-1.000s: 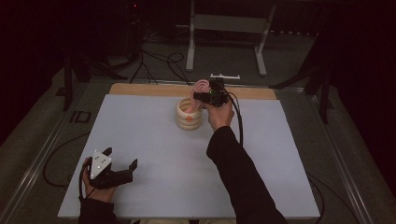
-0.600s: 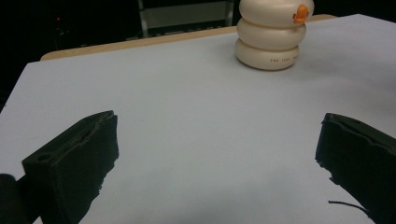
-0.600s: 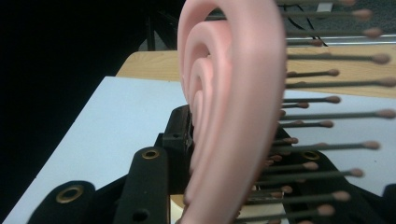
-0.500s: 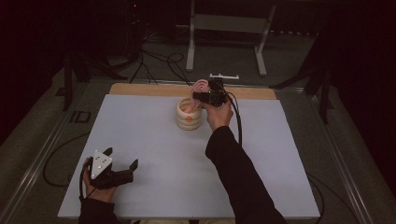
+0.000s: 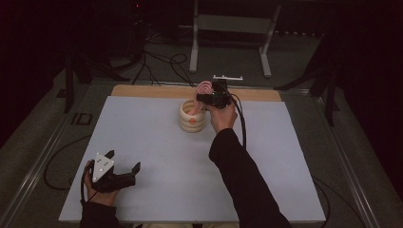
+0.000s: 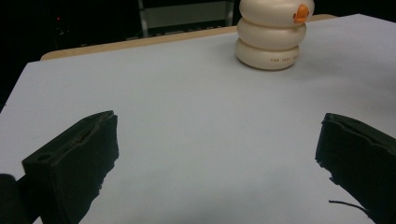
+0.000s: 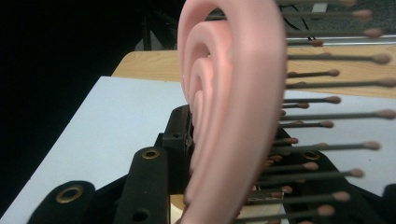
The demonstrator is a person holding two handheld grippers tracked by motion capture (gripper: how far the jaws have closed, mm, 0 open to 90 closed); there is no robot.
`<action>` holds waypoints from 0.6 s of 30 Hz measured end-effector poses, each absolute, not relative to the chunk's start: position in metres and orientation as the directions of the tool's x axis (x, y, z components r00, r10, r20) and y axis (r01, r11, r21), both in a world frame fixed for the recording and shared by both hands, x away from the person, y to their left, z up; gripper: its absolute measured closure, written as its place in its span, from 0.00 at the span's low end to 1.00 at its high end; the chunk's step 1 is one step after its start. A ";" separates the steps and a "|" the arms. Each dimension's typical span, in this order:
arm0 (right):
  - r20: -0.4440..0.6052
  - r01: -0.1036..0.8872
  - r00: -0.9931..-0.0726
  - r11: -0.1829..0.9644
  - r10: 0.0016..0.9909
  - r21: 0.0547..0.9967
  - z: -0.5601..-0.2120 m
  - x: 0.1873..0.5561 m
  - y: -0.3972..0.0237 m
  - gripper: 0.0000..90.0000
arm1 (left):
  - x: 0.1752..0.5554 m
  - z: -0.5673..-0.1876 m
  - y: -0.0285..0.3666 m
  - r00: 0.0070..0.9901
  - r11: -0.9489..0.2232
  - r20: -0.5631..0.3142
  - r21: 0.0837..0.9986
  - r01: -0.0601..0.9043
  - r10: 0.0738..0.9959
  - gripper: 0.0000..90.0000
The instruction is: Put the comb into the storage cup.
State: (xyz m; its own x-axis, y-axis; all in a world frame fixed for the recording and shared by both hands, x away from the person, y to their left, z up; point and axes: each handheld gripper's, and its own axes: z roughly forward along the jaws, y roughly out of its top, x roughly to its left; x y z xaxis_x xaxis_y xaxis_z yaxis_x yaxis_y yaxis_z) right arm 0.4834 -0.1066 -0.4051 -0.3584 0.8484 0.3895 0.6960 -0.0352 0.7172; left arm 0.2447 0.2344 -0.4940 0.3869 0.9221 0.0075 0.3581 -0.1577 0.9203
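A pink hairbrush (image 5: 205,88) with dark bristles (image 7: 327,112) is clamped between the jaws of my right gripper (image 5: 209,99), at the far middle of the table. It hangs just above the right rim of a cream, ribbed, ring-stacked holder (image 5: 191,121) with an orange spot. In the right gripper view the brush's pink back (image 7: 229,102) rises edge-on from the jaws of that gripper (image 7: 224,186). My left gripper (image 5: 124,160) rests open at the near left, nothing between its jaws. The left gripper view looks between them (image 6: 217,144) toward the holder (image 6: 273,35).
A pale sheet (image 5: 142,142) covers the table, with a wooden strip (image 5: 142,90) along its far edge. A small white bracket (image 5: 227,77) lies just past that edge. Behind stand metal frame legs (image 5: 194,42) and loose cables (image 5: 161,61) on the floor.
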 end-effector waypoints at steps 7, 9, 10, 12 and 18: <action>0.365 0.702 -0.371 0.001 0.854 0.712 -0.405 0.481 -0.106 0.71 | 0.245 -0.494 0.234 0.387 -0.160 0.009 0.920 0.358 0.922 0.00; 0.370 0.703 -0.374 -0.001 0.850 0.711 -0.405 0.482 -0.105 0.71 | 0.245 -0.494 0.234 0.389 -0.161 0.010 0.920 0.358 0.921 0.00; 0.367 0.703 -0.376 0.004 0.851 0.711 -0.405 0.482 -0.104 0.71 | 0.245 -0.494 0.234 0.389 -0.161 0.010 0.920 0.358 0.921 0.00; 0.366 0.702 -0.376 0.004 0.851 0.712 -0.405 0.482 -0.102 0.71 | 0.245 -0.494 0.234 0.389 -0.161 0.010 0.920 0.358 0.921 0.00; 0.369 0.702 -0.371 -0.002 0.852 0.712 -0.406 0.483 -0.102 0.71 | 0.245 -0.494 0.234 0.390 -0.161 0.009 0.919 0.360 0.921 0.00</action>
